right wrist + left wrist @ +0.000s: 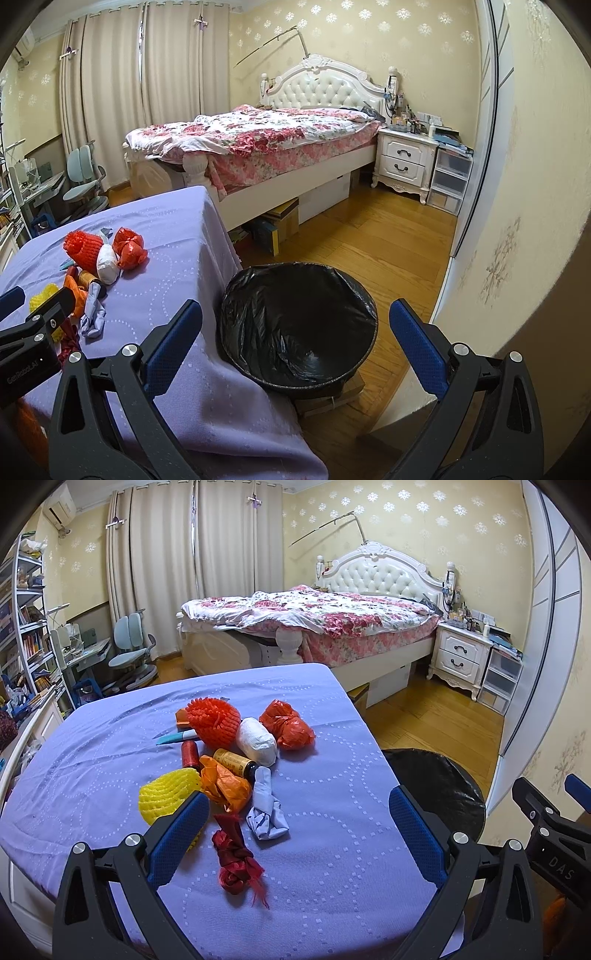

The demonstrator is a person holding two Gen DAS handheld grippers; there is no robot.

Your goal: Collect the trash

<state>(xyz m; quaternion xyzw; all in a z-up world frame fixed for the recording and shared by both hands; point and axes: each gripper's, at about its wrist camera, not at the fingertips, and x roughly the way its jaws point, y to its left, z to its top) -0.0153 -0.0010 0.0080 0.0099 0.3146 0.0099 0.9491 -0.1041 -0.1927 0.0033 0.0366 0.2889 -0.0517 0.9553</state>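
Purple-clothed counter (314, 904) holds my trash pile (236, 760); my left tool (299, 812) gapes above it, my right tool (295, 325) gapes over the bin (295, 325).

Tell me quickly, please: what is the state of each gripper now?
Left gripper: open, holding nothing, above the trash pile on the table.
Right gripper: open, holding nothing, above the black-lined bin.

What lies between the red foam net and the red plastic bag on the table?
A white paper wad lies between the red foam net and the red plastic bag, touching both. The left wrist view shows it best.
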